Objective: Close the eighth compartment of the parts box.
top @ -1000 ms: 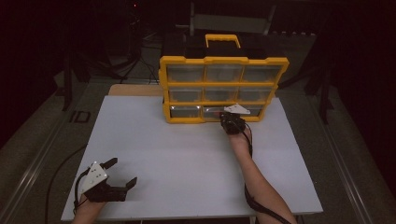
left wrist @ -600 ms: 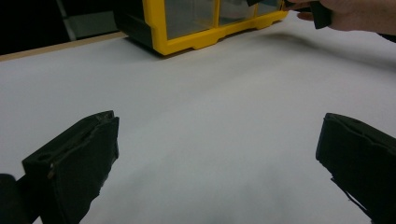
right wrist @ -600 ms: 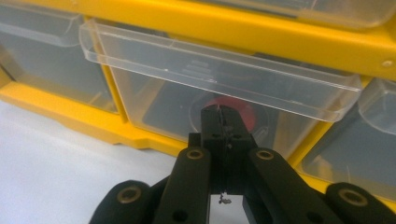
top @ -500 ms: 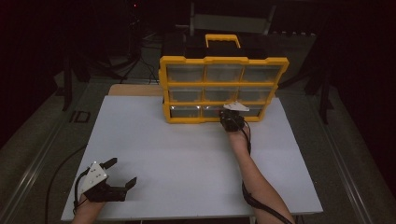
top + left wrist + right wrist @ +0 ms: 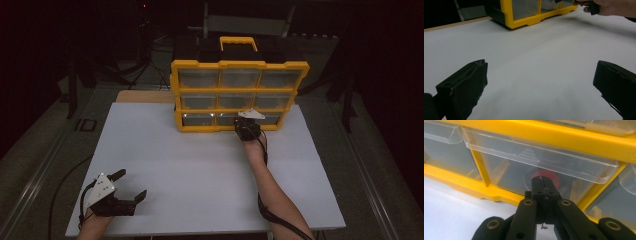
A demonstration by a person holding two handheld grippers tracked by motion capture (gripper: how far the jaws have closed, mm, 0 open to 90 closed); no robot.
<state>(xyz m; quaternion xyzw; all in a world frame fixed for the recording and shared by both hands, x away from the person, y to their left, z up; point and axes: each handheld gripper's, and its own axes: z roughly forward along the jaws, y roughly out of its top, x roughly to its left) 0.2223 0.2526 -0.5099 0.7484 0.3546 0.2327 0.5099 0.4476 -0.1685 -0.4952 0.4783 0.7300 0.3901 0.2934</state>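
A yellow organizer [image 5: 239, 65] with clear drawers stands upright at the back of the white table [image 5: 200, 165]. My right gripper [image 5: 246, 125] is at its bottom row, the forearm stretched across the table. In the right gripper view its jaws [image 5: 543, 180] are shut together, tips right in front of the bottom middle drawer [image 5: 506, 167], below that drawer's clear lip. A round red thing [image 5: 554, 176] lies inside that drawer. My left gripper [image 5: 133, 182] rests at the near left corner, open, with bare table between its jaws [image 5: 541, 80].
The organizer's black top carries a yellow handle [image 5: 239, 44]. A wooden edge [image 5: 145, 96] shows behind the table at the left. Dark floor, stands and cables surround the table. The left gripper view shows the organizer's base [image 5: 524, 21] and the right hand [image 5: 614, 7] far off.
The right gripper has edged a little closer to the organizer's bottom row. The left gripper has stayed where it was.
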